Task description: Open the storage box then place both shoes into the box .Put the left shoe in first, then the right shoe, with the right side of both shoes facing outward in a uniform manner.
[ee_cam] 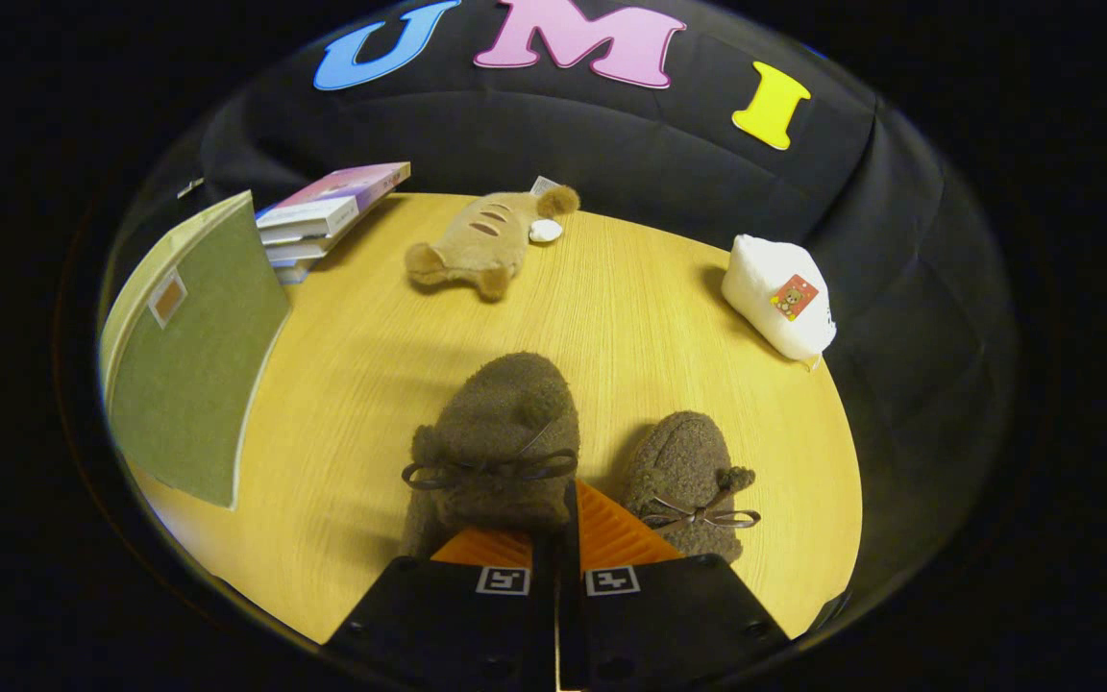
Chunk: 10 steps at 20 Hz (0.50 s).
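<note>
Jaws together against left shoe (496, 447).

The gripper (568, 519) is sitting with its fingers drawn nearly together, squeezing the heel edge of the left fuzzy brown slipper with a thin bow (496, 447). The right fuzzy brown slipper with a bow (693, 481) is lying just beside it, leaving only a narrow gap between the two. Beyond them a broad stretch of the round light-wood table (611, 308) is lying bare. The green fabric storage box (193, 365) is blocking the left side, a stack of books (328, 216) behind it. A tan plush toy (486, 240) and a white pouch (779, 293) are crowding the far edge.
</note>
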Motion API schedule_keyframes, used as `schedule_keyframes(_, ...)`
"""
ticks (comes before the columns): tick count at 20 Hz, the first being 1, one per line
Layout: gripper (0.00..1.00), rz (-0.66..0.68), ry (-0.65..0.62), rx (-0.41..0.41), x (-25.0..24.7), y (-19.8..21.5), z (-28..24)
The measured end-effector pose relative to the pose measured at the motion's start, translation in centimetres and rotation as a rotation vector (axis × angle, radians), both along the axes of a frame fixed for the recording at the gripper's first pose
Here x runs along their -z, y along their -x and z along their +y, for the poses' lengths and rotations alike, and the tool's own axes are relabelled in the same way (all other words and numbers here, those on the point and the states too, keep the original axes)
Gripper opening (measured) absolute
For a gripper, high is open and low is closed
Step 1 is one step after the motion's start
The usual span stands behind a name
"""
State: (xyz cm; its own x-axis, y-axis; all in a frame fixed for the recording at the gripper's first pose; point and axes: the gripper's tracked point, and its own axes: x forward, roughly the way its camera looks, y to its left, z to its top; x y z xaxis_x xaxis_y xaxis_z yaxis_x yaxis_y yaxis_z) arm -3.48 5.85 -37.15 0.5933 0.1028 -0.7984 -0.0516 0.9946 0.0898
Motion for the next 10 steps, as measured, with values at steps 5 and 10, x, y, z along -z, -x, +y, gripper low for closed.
schedule_keyframes(5,0.06,-0.056,-0.078,-0.014,-7.3,-0.5,1.4)
schedule_keyframes(10,0.06,-0.07,-0.171,-0.053,-15.3,-2.2,6.1)
